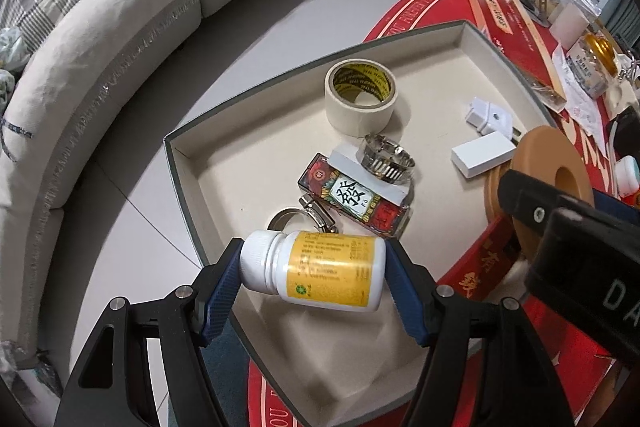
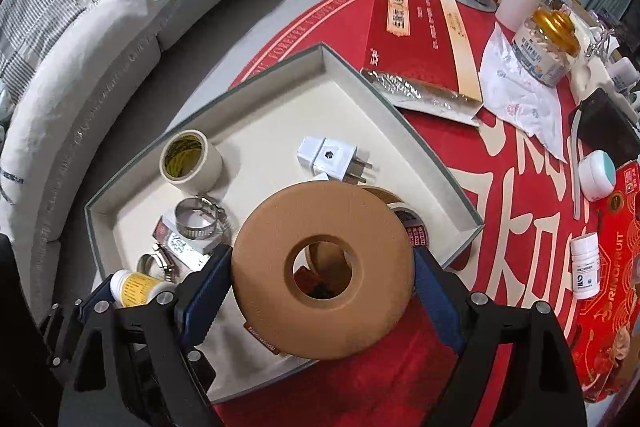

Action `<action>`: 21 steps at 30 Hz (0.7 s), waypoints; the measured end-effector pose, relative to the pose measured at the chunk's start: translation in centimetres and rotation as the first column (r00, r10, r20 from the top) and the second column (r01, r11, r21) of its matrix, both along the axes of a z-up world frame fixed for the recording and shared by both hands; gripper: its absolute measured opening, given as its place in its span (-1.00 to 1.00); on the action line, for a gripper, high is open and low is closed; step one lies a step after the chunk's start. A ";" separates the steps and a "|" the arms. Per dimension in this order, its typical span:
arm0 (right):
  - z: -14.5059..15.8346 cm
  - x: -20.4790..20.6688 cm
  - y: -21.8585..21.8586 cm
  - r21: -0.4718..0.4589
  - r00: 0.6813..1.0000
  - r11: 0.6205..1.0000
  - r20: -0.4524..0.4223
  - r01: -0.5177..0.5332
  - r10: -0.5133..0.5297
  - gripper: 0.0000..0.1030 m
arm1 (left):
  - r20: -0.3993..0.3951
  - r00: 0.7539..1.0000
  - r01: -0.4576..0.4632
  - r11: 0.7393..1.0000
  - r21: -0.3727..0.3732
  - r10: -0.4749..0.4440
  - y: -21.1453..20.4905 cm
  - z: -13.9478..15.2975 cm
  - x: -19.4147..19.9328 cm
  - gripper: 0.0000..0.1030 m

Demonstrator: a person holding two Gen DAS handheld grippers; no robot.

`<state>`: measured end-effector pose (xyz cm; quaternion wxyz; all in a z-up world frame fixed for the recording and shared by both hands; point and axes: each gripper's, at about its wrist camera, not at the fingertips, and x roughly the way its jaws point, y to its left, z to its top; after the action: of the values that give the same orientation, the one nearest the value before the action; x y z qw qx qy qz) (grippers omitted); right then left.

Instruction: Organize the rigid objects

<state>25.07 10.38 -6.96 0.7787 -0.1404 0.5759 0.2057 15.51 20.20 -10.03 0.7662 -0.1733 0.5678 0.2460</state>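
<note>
My left gripper (image 1: 314, 269) is shut on a white pill bottle with a yellow label (image 1: 320, 269), held sideways just above the near corner of the shallow cream tray (image 1: 188, 163). My right gripper (image 2: 322, 281) is shut on a tan ring-shaped disc (image 2: 360, 223), hanging over the tray's (image 2: 400, 115) near right side; the disc (image 1: 536, 163) also shows in the left wrist view. In the tray lie a masking tape roll (image 1: 360, 103), two metal hose clamps (image 1: 386, 157), a patterned box (image 1: 356, 201), a white plug adapter (image 2: 328, 159) and a white block (image 1: 482, 153).
The tray rests on a red printed tablecloth (image 2: 500, 195). Beyond it lie a long red box (image 2: 416, 27), a jar with a gold lid (image 2: 548, 35), a white bottle (image 2: 584, 265), a small round pot (image 2: 596, 173) and a dark phone (image 2: 608, 131). A grey sofa (image 1: 100, 75) curves along the left.
</note>
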 end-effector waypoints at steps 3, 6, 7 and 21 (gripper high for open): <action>-0.7 0.2 0.2 -0.012 1.000 1.000 -0.018 -0.009 0.009 0.71 | -0.001 1.000 0.006 1.000 -0.009 -0.006 -0.1 -0.4 0.2 0.40; -1.1 0.2 0.3 -0.019 0.999 1.000 -0.036 -0.018 0.017 0.71 | -0.006 1.000 0.030 0.999 -0.022 -0.030 -0.2 -0.7 0.3 0.60; -1.1 0.2 0.4 -0.021 0.999 1.000 -0.040 -0.017 0.016 0.72 | -0.006 0.999 0.035 0.999 -0.028 -0.035 -0.2 -0.8 0.3 0.63; 3.2 -0.1 -3.0 0.180 0.999 0.983 -0.006 0.042 -0.041 1.00 | 0.160 0.984 0.088 0.995 -0.050 -0.079 -0.5 4.0 -4.2 0.76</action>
<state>24.96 7.37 -3.79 0.7918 -0.0573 0.5585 0.2407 11.27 19.66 -6.08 0.8131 -0.1900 0.5189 0.1830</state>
